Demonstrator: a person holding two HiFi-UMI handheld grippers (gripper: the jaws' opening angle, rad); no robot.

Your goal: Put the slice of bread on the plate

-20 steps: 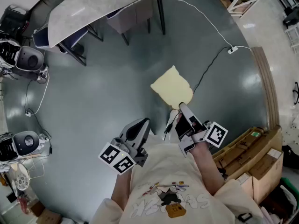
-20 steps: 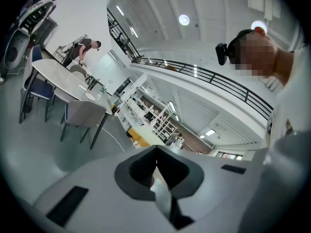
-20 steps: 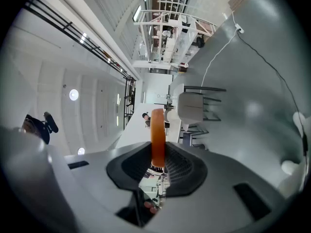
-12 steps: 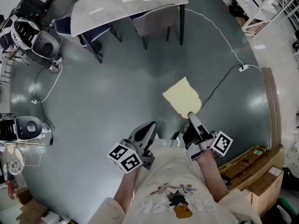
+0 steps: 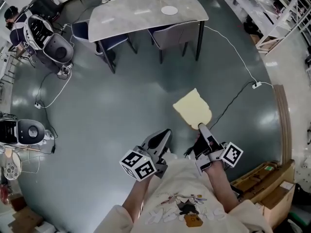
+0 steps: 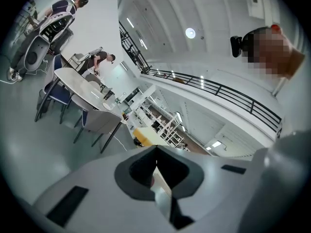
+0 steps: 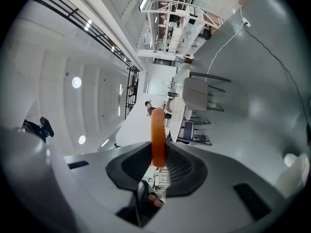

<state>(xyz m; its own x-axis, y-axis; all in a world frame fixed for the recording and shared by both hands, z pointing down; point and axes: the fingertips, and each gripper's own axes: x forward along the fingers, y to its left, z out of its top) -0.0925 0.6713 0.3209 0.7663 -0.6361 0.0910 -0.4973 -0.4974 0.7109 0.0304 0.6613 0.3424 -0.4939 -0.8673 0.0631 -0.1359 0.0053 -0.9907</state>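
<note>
Grey floor | table ahead | right gripper jaws grasp bread slice | left gripper clenched

Both grey plastic, left gripper and right gripper; black-and-white square-marker cube at each rear. Wearer: cream short-sleeved T-shirt, cartoon print on front.

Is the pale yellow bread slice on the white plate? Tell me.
No; the right gripper holds the bread slice over the grey floor.
</note>
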